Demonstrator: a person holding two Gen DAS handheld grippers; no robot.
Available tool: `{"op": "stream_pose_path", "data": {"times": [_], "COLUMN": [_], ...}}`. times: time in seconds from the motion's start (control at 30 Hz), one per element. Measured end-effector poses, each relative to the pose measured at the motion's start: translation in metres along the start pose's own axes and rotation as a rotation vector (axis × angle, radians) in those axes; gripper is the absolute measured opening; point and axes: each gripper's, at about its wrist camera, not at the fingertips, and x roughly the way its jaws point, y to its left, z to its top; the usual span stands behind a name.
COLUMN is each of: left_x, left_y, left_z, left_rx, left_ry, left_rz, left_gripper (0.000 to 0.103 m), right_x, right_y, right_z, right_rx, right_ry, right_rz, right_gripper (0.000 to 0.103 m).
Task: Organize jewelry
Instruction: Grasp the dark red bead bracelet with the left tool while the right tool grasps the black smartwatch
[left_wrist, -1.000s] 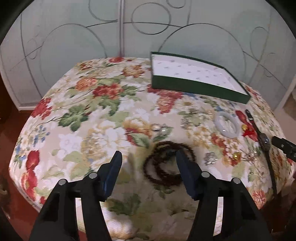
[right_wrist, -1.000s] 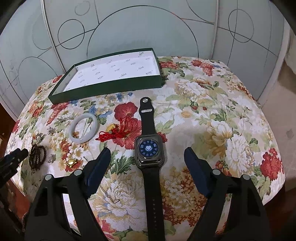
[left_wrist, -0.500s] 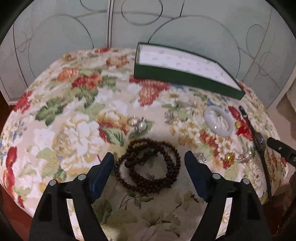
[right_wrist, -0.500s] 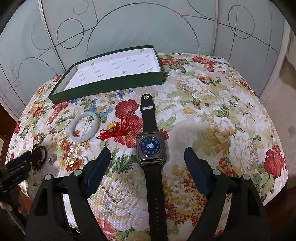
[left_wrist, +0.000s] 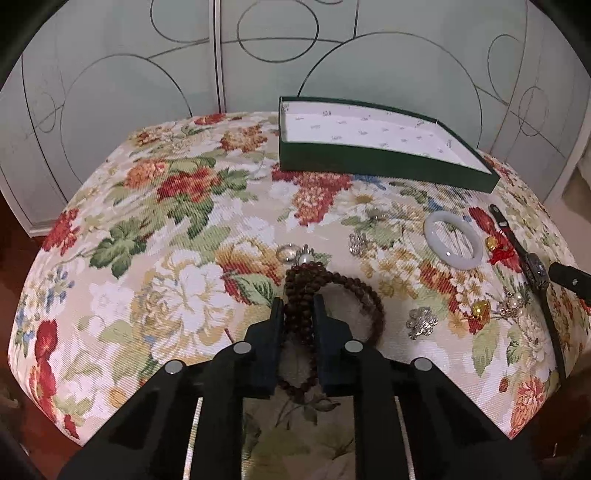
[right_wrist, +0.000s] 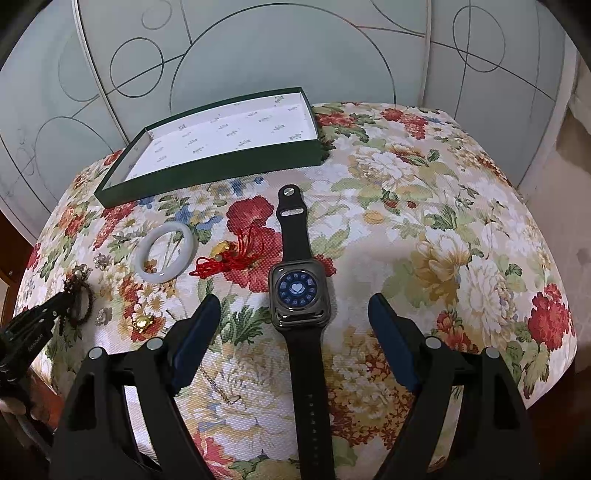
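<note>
A shallow rectangular green box sits in the upper right of the left wrist view, at the far edge of the floral tablecloth. Its matte dark green walls frame a white paper lining printed with small grey marks, and nothing lies inside it.

In the lower centre of that view, the left gripper has its dark blue padded fingers pressed close together, pinching several strands of a brown bead bracelet. The beads are small, round and wood-coloured; the rest of the coil loops out to the right of the fingers over the woven cloth. Just beyond the beads lie a glassy ring and a pearl piece, too small to make out fully.

In the right wrist view, the right gripper hovers in the lower half of the frame with its fingers spread wide on either side of a smartwatch. The watch lies flat, with a glossy square case, a blue dial and a smooth black strap running toward the bottom edge. Left of it lie a red knotted cord with gold charms and a smooth, pale jade-like bangle, both on the cloth near the box's front wall.
</note>
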Motion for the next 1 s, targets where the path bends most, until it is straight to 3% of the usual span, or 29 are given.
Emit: {"op": "stream_pose_path", "data": {"times": [0.87,1.0], "left_x": [-0.047,-0.049], "left_y": [0.026,0.026], "left_z": [0.016,0.017], "left_rx": [-0.032,-0.03], "left_ry": [-0.08,-0.087], "left_rz": [0.017,0.013], "left_gripper": [0.016,0.016], "right_x": [0.034,0.037], "right_y": [0.002,0.001], "right_z": [-0.004,-0.005], "right_rx": [-0.006,-0.001], "right_ry": [0.07,0.075], "right_rz": [-0.054,-0.063], "right_gripper": [0.082,0.075]}}
